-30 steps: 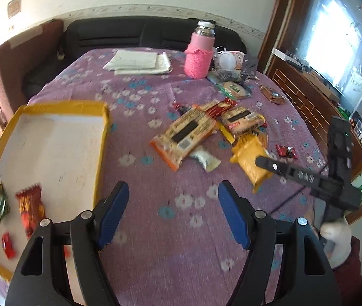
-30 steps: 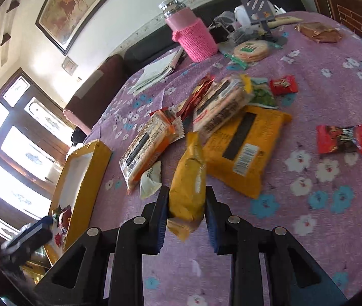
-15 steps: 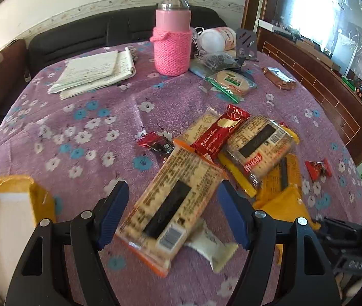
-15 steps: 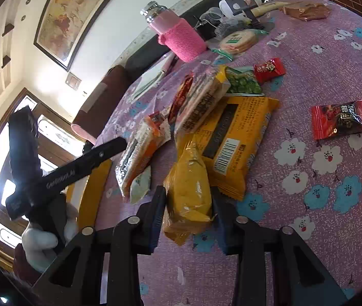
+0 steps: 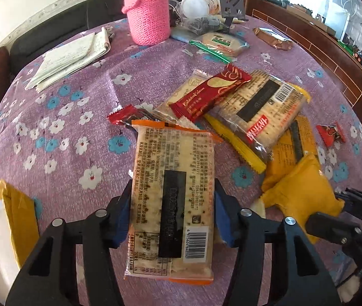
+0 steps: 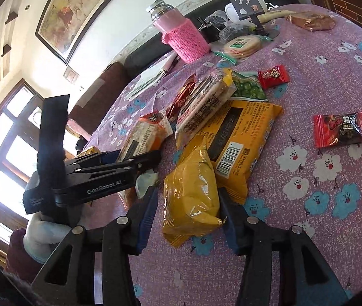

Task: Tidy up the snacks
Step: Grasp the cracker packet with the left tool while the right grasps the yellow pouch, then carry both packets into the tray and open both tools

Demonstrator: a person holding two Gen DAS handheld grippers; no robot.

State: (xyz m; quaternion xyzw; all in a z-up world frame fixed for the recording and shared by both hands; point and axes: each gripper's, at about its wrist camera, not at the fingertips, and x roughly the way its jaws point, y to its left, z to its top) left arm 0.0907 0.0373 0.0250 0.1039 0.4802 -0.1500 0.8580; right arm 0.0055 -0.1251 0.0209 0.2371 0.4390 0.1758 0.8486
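A long cracker packet with orange trim [image 5: 173, 178] lies lengthwise between the blue pads of my left gripper [image 5: 172, 211]. Its jaws are closing and both pads touch the packet's sides. A yellow pouch [image 6: 191, 196] rests on the purple flowered tablecloth [image 6: 321, 242] between the fingers of my right gripper [image 6: 187, 214]. Those jaws are opening, and a gap shows beside the pouch on the left. The same yellow pouch [image 5: 301, 186] shows at the right of the left wrist view. The yellow cardboard tray [image 5: 15, 204] sits at the lower left.
The snack pile holds a yellow-trimmed cracker pack [image 5: 262, 112], a red wafer packet [image 5: 209, 91], a big yellow packet [image 6: 242, 137] and red candies [image 6: 344, 130]. Further back stand a pink-sleeved flask [image 5: 147, 17], a notebook [image 5: 71, 56] and round crackers [image 5: 219, 43].
My left gripper came from over the tray to the snack pile, dropped, and narrowed around the cracker packet. My right gripper went from clamped on the yellow pouch to wider, and the pouch now lies on the cloth.
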